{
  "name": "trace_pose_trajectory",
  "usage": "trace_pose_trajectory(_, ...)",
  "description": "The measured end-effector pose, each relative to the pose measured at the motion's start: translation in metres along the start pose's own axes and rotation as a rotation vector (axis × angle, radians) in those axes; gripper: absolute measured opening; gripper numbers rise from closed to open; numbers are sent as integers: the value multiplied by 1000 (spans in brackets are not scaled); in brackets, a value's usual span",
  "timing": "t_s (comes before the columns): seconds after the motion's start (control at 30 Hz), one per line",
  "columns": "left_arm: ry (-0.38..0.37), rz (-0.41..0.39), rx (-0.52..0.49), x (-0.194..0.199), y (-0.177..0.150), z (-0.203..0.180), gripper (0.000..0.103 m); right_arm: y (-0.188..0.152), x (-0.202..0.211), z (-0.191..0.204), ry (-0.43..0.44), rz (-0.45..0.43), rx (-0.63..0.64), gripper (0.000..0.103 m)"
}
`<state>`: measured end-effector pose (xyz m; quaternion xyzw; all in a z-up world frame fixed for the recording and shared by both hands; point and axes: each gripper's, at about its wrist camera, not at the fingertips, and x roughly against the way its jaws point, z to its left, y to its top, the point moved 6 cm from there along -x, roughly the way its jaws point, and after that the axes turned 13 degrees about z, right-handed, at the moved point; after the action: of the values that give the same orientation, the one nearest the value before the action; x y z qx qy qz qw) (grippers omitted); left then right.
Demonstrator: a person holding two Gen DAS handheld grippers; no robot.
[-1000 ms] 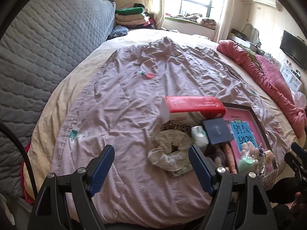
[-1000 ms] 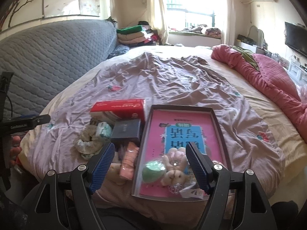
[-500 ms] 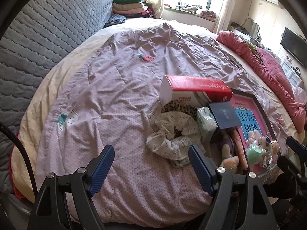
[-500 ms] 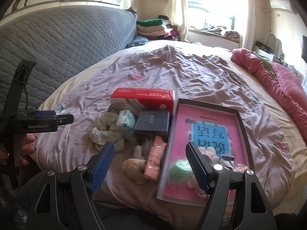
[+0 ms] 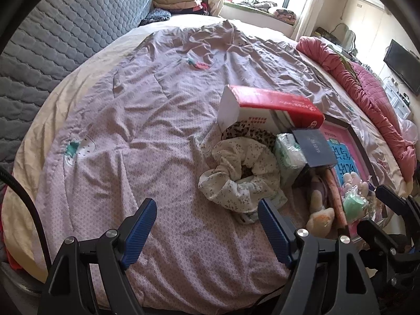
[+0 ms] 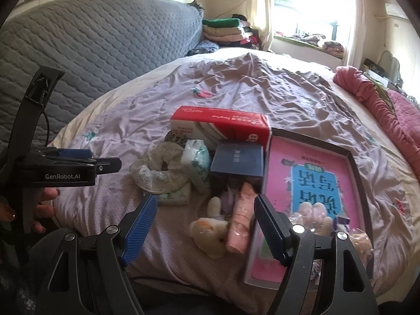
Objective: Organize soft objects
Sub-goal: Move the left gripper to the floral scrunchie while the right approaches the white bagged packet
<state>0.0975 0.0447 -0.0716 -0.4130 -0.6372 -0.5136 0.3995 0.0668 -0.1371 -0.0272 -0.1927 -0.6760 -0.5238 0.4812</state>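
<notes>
A pile of small things lies on the lilac quilt (image 5: 147,136). A floral fabric scrunchie (image 5: 241,176) (image 6: 160,170) sits at the pile's left, with a leopard-print one (image 5: 246,132) behind it. A cream plush toy (image 5: 319,215) (image 6: 210,232) and a pink roll (image 6: 240,225) lie beside the pink tray (image 6: 353,173). My left gripper (image 5: 207,210) hangs open over the bare quilt, just short of the floral scrunchie. My right gripper (image 6: 204,202) is open too, above the plush toy and the pink roll, with nothing between its fingers.
A red-and-white box (image 5: 270,107) (image 6: 223,126), a dark blue box (image 6: 237,160) and a tissue pack (image 6: 197,160) crowd the pile. Bagged soft toys (image 5: 354,202) lie in the tray. A grey headboard (image 6: 105,39) stands left, a pink duvet (image 5: 367,89) right, folded clothes (image 6: 223,30) behind.
Both grippers have come down closer to the pile. The right one has slid left, from over the pink tray to over the plush toy and pink roll. Both stay open.
</notes>
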Motion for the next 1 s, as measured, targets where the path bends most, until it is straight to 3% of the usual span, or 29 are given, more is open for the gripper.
trace_pose_trajectory(0.37,-47,26,17,-25,3,3,79,12,-25,9,-1,-3,12,78)
trace_pose_trajectory(0.5,-33,36,33,-35,6,8,79,15,-33,13,-8,5,25,78)
trace_pose_trajectory(0.83,-114,24,77,-49,22,10,78,28,-54,13,-20,7,48,78)
trace_pose_trajectory(1.0,-135,43,84,-62,25,12,67,41,-66,11,-34,-5,65,78)
